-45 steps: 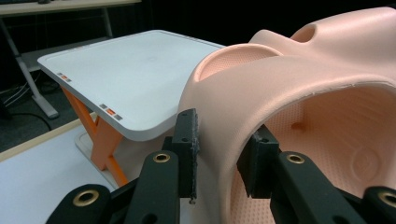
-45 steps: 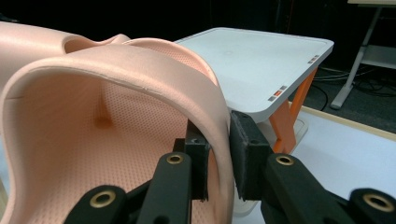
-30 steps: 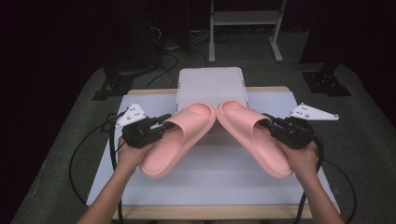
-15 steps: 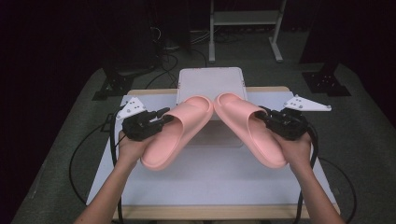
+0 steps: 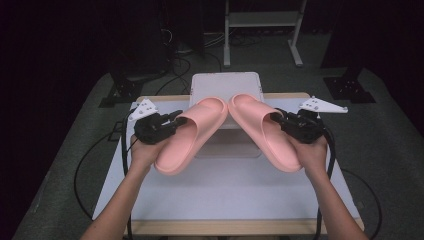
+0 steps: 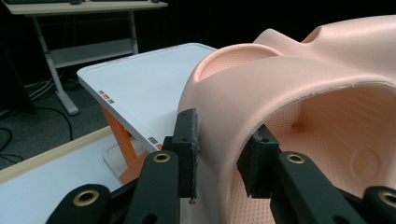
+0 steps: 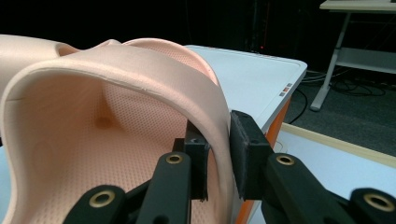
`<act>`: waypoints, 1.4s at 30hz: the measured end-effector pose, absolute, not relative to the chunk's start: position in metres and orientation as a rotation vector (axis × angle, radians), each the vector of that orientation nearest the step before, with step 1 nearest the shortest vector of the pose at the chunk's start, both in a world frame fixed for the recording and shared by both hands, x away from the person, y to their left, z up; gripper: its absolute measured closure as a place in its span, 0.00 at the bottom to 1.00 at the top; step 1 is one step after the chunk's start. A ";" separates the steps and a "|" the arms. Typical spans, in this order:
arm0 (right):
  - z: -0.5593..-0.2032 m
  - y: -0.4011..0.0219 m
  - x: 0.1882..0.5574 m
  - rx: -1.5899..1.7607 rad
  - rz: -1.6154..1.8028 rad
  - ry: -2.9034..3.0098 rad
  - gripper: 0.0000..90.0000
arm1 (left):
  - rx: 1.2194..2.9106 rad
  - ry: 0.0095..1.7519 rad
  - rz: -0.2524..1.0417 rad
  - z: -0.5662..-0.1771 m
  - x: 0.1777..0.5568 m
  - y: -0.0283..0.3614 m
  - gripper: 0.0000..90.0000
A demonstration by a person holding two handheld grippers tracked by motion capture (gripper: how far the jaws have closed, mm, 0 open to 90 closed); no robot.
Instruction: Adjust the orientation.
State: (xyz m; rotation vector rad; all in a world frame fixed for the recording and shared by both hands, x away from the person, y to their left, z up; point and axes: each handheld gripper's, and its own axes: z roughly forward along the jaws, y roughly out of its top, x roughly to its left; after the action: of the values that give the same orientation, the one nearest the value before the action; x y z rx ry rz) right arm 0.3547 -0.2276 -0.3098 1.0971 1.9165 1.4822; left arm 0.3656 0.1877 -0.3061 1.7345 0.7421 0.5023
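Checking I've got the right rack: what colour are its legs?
Orange legs under a white top; clearest in the left gripper view.

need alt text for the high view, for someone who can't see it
A person holds two pink slide sandals above a white-topped table, the left gripper clamped on the strap of the left sandal and the right gripper on the right sandal. The sandals' toes meet over a white stand at the table's far edge.
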 end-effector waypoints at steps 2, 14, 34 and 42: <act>-0.310 -0.226 0.357 1.097 1.478 1.912 0.85 | 1.737 0.745 0.509 -0.306 0.368 0.188 0.78; -0.307 -0.220 0.368 1.106 1.460 1.887 0.85 | 1.732 0.761 0.531 -0.301 0.379 0.186 0.78; -0.301 -0.216 0.384 1.106 1.419 1.871 0.85 | 1.731 0.774 0.545 -0.298 0.397 0.183 0.78; -0.299 -0.213 0.395 1.102 1.394 1.889 0.85 | 1.737 0.797 0.547 -0.298 0.407 0.183 0.78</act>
State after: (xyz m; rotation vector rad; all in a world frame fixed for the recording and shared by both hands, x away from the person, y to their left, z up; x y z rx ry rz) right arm 0.3950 -0.2130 -0.2988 1.1025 1.8894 1.3941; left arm 0.4070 0.1833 -0.2983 1.7371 0.7967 0.5470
